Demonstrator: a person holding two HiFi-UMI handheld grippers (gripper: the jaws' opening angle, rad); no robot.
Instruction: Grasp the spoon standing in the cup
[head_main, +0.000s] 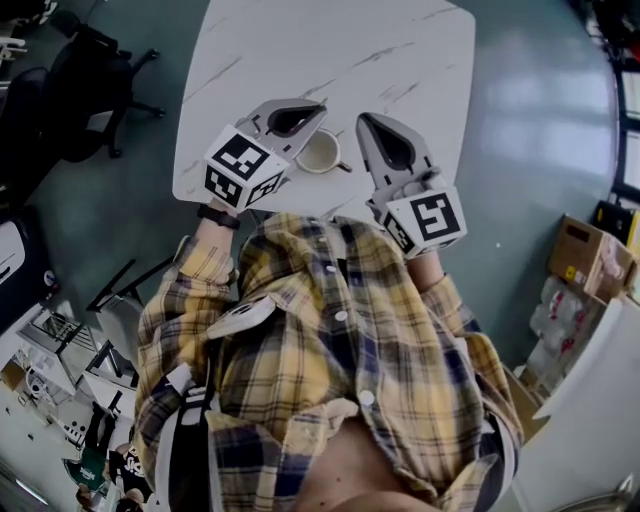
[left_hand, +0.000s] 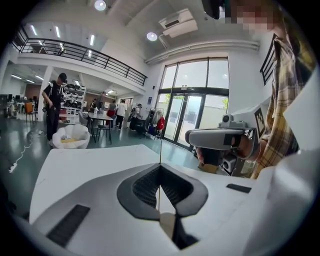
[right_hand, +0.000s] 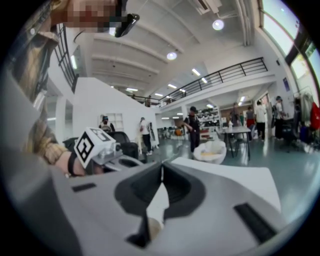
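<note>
A pale cup (head_main: 318, 152) stands near the front edge of the white table (head_main: 400, 50), with a short dark piece sticking out at its right rim. I cannot make out the spoon. My left gripper (head_main: 320, 108) hovers just left of and above the cup, and its jaws meet in a thin line in the left gripper view (left_hand: 160, 166). My right gripper (head_main: 362, 119) hangs just right of the cup, its tips together in the right gripper view (right_hand: 161, 167). Neither holds anything. A tan patch (right_hand: 152, 228) showing under the right jaws may be the cup.
The person's plaid shirt (head_main: 330, 360) fills the lower head view. A black office chair (head_main: 95, 75) stands left of the table and cardboard boxes (head_main: 590, 255) lie on the floor at the right. People, tables and a white seat (left_hand: 71, 136) stand far off in the hall.
</note>
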